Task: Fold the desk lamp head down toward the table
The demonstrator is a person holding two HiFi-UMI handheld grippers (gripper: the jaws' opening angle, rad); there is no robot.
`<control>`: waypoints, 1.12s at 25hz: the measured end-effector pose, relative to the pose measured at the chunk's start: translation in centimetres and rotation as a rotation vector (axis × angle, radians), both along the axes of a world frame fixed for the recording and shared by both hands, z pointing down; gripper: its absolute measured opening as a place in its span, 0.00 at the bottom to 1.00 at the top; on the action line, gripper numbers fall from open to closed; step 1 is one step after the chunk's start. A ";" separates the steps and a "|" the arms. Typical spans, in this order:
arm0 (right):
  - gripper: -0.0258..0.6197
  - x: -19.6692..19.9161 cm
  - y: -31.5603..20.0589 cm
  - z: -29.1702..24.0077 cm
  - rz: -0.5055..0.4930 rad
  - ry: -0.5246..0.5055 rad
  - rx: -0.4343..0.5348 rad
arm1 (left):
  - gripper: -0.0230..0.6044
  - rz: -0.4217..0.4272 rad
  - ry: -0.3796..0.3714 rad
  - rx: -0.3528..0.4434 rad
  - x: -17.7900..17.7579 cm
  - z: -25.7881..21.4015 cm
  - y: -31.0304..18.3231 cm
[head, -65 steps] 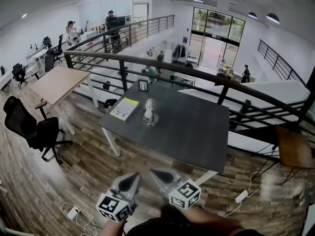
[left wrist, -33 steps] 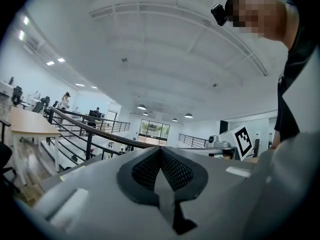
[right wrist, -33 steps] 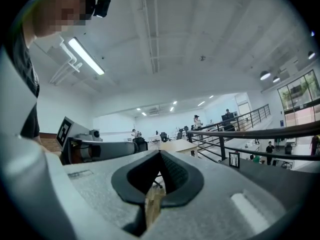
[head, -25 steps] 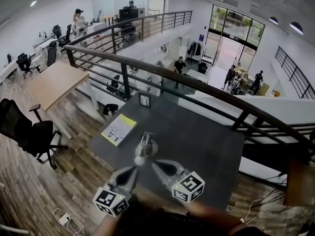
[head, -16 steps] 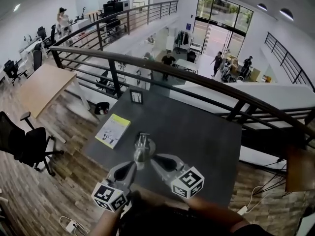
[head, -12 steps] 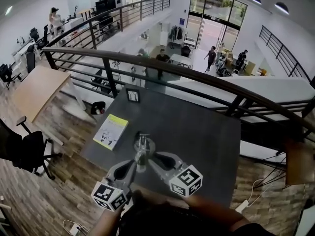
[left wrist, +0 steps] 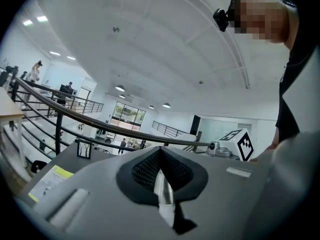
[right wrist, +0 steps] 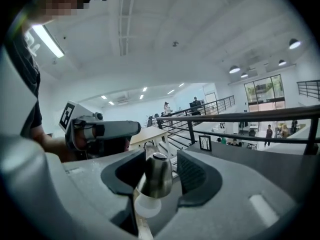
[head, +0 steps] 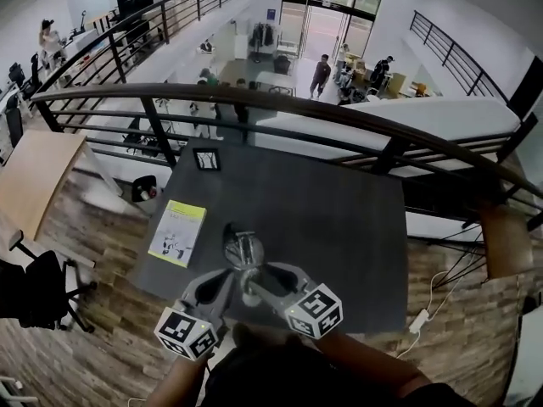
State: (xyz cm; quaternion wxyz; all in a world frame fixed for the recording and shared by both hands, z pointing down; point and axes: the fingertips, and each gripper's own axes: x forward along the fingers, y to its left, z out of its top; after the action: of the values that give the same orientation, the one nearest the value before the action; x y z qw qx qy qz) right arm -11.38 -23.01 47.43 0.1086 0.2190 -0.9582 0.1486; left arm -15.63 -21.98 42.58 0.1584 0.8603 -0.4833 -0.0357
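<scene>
The desk lamp (head: 242, 246) stands on the dark grey table (head: 339, 219), near its front edge. In the right gripper view its metallic head (right wrist: 156, 176), with a white diffuser beneath, sits between the jaws of my right gripper (right wrist: 161, 156). Those jaws have just been opening, and a gap shows between the head and the right-hand pad. In the head view my right gripper (head: 257, 282) reaches the lamp from the front. My left gripper (head: 226, 275) is just left of it, shut, pointing level. A thin silvery strip, which I cannot identify, shows between the pads of the left gripper (left wrist: 160, 151).
A yellow-green booklet (head: 176, 231) lies at the table's left side and a small picture frame (head: 206, 159) stands at its far left corner. A black railing (head: 297, 113) runs behind the table over a drop. A wooden desk (head: 34, 176) and a black chair (head: 34, 291) stand left.
Both grippers have moved forward up to the lamp. The right jaws, closed before, now stand apart around the lamp head. The left gripper stays closed.
</scene>
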 end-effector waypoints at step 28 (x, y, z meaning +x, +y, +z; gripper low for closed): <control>0.33 -0.3 3.1 4.1 0.187 0.161 0.032 | 0.04 0.255 0.041 -0.064 -0.9 2.6 -0.2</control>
State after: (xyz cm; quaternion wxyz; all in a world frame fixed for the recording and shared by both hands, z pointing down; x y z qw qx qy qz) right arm -11.68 -19.90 51.52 0.1675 0.3203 -0.9240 0.1249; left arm -16.56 -22.18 45.21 0.1988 0.9084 -0.3674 -0.0175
